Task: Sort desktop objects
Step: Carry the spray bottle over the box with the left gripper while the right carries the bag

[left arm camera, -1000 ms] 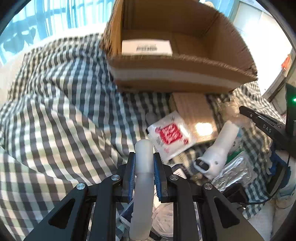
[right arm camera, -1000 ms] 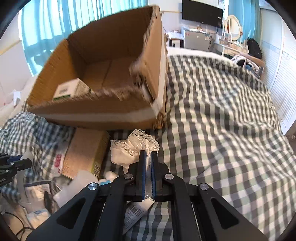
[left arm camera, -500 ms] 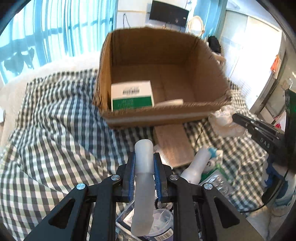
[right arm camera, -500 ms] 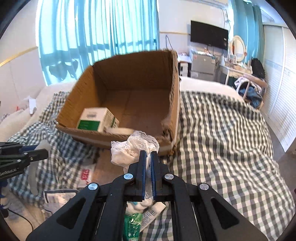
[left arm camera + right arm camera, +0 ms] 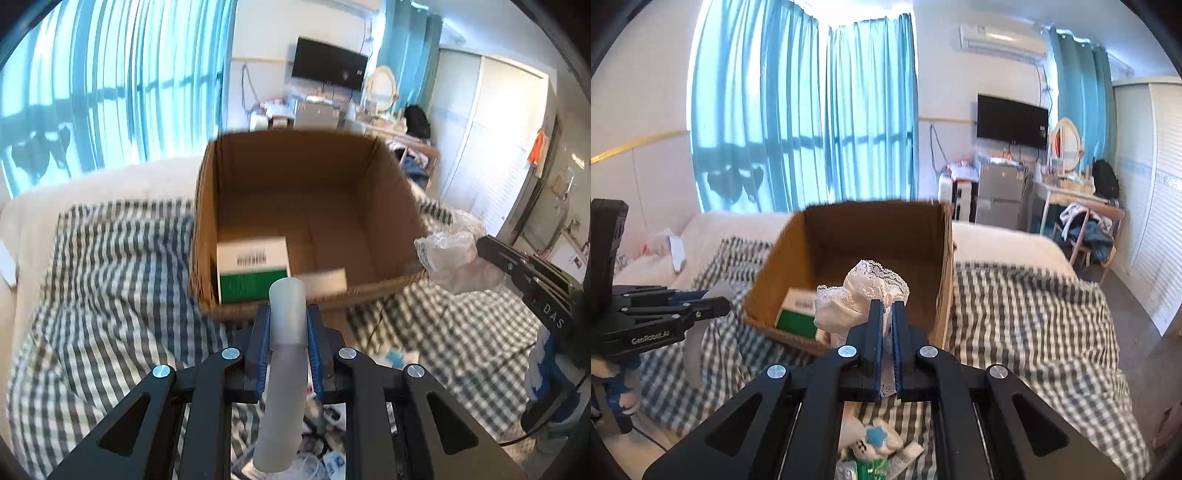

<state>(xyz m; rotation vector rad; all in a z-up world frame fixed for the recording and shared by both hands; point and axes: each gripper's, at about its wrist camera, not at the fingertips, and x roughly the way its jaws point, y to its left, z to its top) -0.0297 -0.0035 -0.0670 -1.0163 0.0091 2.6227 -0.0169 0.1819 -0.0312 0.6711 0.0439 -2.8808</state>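
Left wrist view: left gripper (image 5: 287,325) pinches frosted tube (image 5: 284,354), near cardboard box (image 5: 306,206) on checkered blanket (image 5: 110,280). Green-white carton (image 5: 252,269) and flat white packet (image 5: 325,281) lie inside. Right gripper (image 5: 480,245) shows from side.

Right wrist view: right gripper (image 5: 885,310) pressed tight on lace cloth (image 5: 864,295), before box (image 5: 871,236). Small clutter (image 5: 875,443) lies below.

My left gripper (image 5: 287,325) squeezes a tube (image 5: 284,365). My right gripper (image 5: 885,325) pinches a lacy cloth (image 5: 862,295), just right of it.
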